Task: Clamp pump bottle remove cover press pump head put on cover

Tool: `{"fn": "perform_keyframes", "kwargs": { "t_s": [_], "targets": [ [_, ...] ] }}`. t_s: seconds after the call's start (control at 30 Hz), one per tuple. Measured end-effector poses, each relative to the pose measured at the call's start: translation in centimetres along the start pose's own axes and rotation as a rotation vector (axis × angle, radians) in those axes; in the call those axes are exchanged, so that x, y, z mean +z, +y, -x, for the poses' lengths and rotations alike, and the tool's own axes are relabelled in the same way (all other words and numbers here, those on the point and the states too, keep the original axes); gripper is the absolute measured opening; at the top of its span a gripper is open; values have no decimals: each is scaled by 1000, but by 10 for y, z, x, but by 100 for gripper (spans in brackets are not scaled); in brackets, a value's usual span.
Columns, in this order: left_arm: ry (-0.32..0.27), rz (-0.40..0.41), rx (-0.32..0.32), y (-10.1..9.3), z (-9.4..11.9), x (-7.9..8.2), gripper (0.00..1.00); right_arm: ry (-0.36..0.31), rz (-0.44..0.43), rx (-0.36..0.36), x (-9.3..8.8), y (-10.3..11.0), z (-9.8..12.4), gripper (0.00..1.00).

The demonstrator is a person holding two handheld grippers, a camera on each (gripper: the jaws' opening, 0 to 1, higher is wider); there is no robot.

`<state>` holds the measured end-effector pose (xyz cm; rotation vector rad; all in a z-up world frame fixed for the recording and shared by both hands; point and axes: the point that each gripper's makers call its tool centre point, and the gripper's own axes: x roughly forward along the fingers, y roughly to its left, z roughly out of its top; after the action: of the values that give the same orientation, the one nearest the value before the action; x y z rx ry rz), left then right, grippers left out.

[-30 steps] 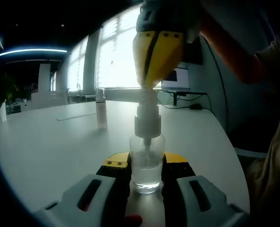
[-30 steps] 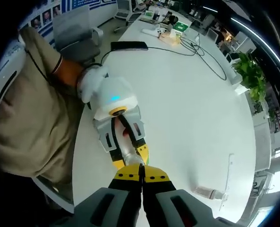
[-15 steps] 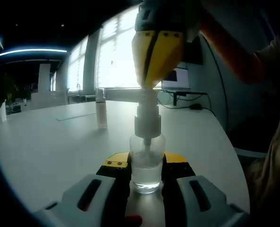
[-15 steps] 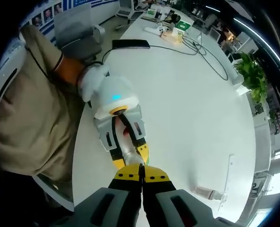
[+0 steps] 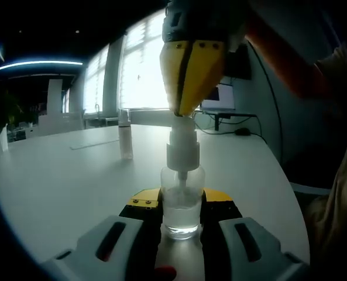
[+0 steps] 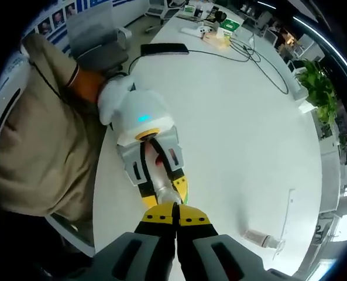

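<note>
Left hand-held gripper [image 5: 181, 225] clamped on pump bottle [image 5: 181, 196] for steadiness; right hand-held gripper [image 5: 192, 73], jaws together, atop pump head [image 5: 182, 143].

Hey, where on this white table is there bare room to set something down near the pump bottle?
The table is bare between the pump bottle and the cover, and in the right gripper view out to the cables. It is crowded at the bottle: the left gripper clamps it, and the right gripper rests on its pump head.
</note>
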<state>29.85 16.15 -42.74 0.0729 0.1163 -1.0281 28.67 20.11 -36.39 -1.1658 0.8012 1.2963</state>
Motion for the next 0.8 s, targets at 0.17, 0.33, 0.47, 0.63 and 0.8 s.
{"fn": "perform_keyframes", "kwargs": {
  "t_s": [0.17, 0.33, 0.47, 0.63, 0.8],
  "targets": [
    [1, 0, 0, 1, 0, 0, 16, 19, 9, 1, 0, 1, -1, 0],
    [1, -1, 0, 1, 0, 0, 16, 40, 12, 32, 0, 0, -2, 0],
    [1, 1, 0, 1, 0, 0, 16, 34, 10, 44, -1, 0, -2, 0],
    [1, 0, -1, 1, 0, 0, 16, 18, -5, 42, -1, 1, -1, 0],
    [1, -2, -2, 1, 0, 0, 16, 13, 0, 42, -1, 1, -1, 0]
  ]
}}
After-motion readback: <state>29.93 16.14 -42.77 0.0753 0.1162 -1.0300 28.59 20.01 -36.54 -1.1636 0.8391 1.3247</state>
